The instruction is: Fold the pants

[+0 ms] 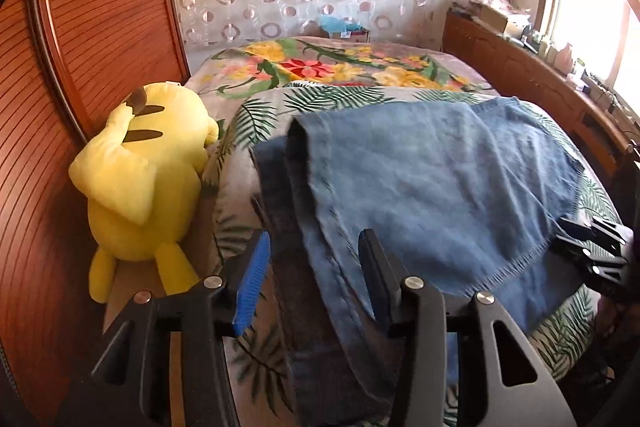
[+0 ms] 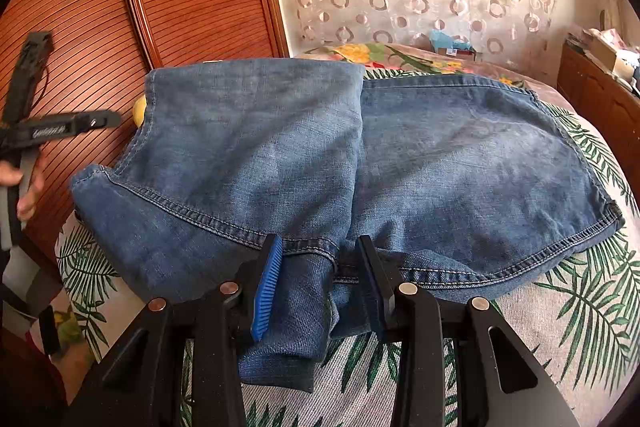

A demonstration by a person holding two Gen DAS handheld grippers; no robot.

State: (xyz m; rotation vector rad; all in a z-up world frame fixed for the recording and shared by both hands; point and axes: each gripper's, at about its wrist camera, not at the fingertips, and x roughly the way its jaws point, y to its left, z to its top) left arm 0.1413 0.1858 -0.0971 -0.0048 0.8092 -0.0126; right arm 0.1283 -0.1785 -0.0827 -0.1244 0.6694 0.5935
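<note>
The faded blue denim pants (image 2: 360, 163) lay folded on the palm-leaf printed bedspread (image 2: 580, 307), near its front edge, one layer doubled over the left half. The right gripper (image 2: 320, 291) had its fingers spread, a bunched denim fold lying between them, not pinched. The left gripper (image 1: 316, 283) was likewise spread above the pants' left edge. A yellow plush toy (image 1: 148, 179) lay at the bedspread's left edge, against the reddish slatted wooden panel (image 1: 80, 67).
</note>
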